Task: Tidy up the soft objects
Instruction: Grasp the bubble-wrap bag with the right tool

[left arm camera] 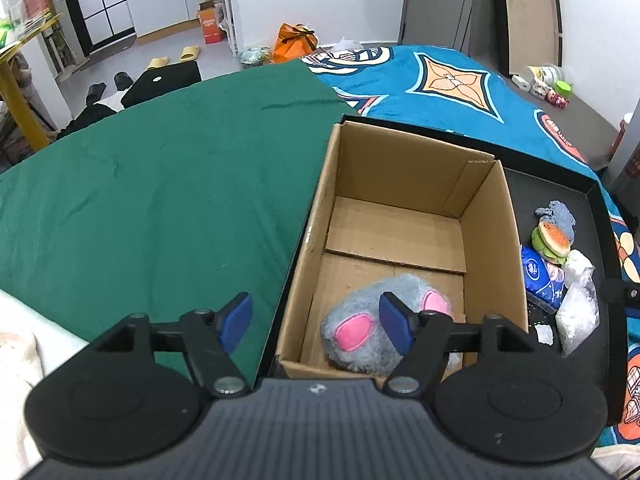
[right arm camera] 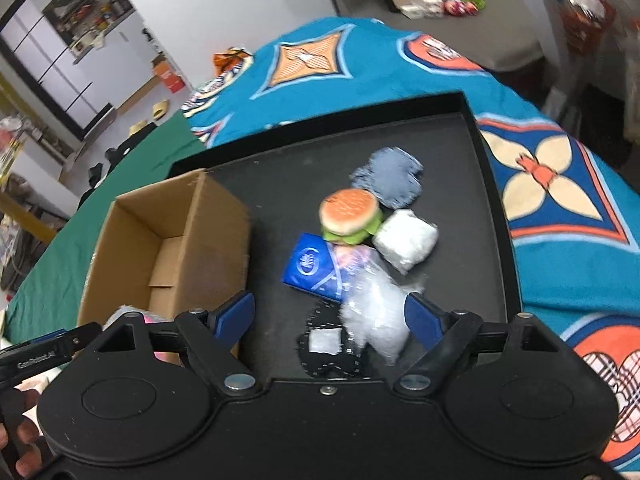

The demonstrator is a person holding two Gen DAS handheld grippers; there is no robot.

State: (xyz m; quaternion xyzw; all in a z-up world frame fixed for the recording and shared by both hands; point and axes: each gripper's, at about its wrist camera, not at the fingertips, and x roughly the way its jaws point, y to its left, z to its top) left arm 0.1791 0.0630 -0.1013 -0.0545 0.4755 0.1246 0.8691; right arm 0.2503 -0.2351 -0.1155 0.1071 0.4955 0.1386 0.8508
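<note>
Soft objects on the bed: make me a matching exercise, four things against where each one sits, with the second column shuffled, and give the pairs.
Things:
1. grey plush toy
2. burger toy
3. blue tissue pack
4. clear plastic bag

Places:
A. on the black tray, between the burger toy and the clear plastic bag
B. inside the cardboard box, at its near end
C. on the tray, in front of the right gripper's open jaws
D. on the tray, beside the blue-grey cloth

Pairs: 1-B, 2-D, 3-A, 4-C
</note>
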